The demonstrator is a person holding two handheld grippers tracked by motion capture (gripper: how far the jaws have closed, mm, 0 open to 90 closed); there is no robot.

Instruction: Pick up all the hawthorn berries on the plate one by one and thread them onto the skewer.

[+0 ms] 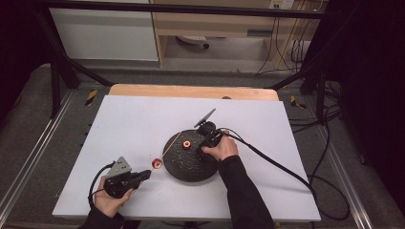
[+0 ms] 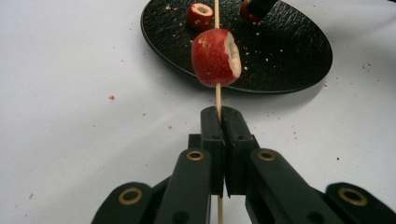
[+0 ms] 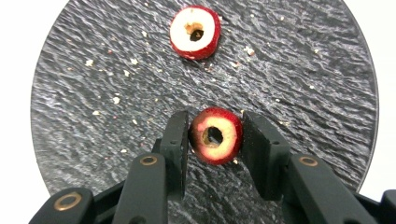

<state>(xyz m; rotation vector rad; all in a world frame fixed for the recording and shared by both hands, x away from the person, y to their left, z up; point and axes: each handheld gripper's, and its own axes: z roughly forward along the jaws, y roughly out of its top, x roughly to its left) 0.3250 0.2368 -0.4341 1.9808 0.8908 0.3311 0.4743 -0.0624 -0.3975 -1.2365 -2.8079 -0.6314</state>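
A thin wooden skewer (image 2: 217, 95) carries one cored red fruit (image 2: 216, 57), and my left gripper (image 2: 219, 112) is shut on the skewer just below that fruit. In the high view this left gripper (image 1: 147, 173) lies left of the black round plate (image 1: 191, 167), with the skewered fruit (image 1: 156, 163) beside the rim. My right gripper (image 3: 215, 117) points down over the plate (image 3: 303, 70), its pads pressed on both sides of a second cored red fruit (image 3: 215, 136). A third cored fruit (image 3: 194, 31) lies loose on the plate beyond it.
The plate stands on a white board (image 1: 133, 124) over a wooden table (image 1: 191, 90). Crumbs dot the plate and the board. Cables (image 1: 286, 169) trail from both grippers; the right one runs off the board's right edge. A dark frame surrounds the table.
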